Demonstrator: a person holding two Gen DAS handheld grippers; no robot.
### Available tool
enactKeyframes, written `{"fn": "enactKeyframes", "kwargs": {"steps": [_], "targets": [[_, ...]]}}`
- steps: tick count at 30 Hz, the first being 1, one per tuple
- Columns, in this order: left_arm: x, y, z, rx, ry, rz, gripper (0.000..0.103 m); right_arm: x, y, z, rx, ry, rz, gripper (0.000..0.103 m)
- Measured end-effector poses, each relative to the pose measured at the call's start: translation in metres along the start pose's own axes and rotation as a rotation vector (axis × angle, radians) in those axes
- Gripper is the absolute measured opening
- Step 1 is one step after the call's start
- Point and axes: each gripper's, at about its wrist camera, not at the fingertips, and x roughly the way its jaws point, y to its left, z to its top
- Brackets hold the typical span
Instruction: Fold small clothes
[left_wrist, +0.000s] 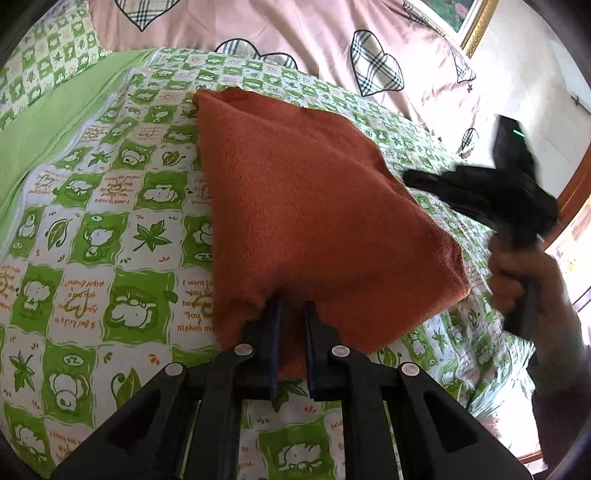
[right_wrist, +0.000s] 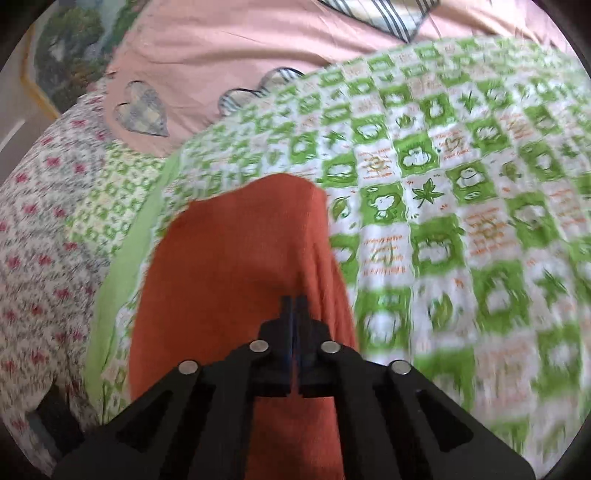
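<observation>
A rust-orange knitted garment (left_wrist: 306, 206) lies on the green-and-white checked bedsheet (left_wrist: 92, 229). My left gripper (left_wrist: 293, 306) is shut on the garment's near edge, which bunches between the fingers. In the left wrist view the right gripper (left_wrist: 480, 192) sits at the garment's right edge, held by a hand. In the right wrist view the right gripper (right_wrist: 294, 301) has its jaws pressed together over the orange garment (right_wrist: 236, 273); the view is blurred, and I cannot tell if cloth is pinched.
A pink quilt with plaid hearts (left_wrist: 295, 33) lies along the far side of the bed. A checked pillow (left_wrist: 48, 66) sits at the far left. A floral blanket (right_wrist: 44, 236) lies left of the garment. A framed picture (left_wrist: 469, 18) hangs on the wall.
</observation>
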Motion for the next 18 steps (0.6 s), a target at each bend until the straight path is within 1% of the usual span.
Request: {"fn": "enactKeyframes", "kwargs": {"steps": [2, 5, 9, 10, 12, 15, 18], "targets": [[-0.002, -0.003, -0.001, 0.003, 0.001, 0.01, 0.011, -0.015, 0.005, -0.016, -0.025, 0.002, 0.0, 0.003], [-0.003, -0.005, -0.002, 0.015, 0.003, 0.018, 0.013, -0.031, 0.003, -0.05, -0.048, 0.034, -0.041, 0.003], [-0.002, -0.006, -0.007, 0.025, 0.008, 0.023, 0.012, -0.018, -0.017, -0.078, -0.035, 0.095, -0.101, 0.003], [-0.001, -0.007, -0.007, 0.027, 0.009, 0.026, 0.012, -0.015, -0.021, -0.08, -0.033, 0.088, -0.098, 0.0], [-0.001, -0.009, -0.007, 0.04, 0.01, 0.042, 0.012, -0.014, -0.026, -0.08, -0.007, 0.076, -0.093, 0.0], [-0.001, -0.009, -0.007, 0.039, 0.012, 0.053, 0.012, -0.013, -0.02, -0.081, -0.04, 0.072, -0.124, 0.0], [-0.003, -0.009, -0.009, 0.033, 0.016, 0.057, 0.012, -0.018, -0.02, -0.085, -0.03, 0.061, -0.116, 0.0]]}}
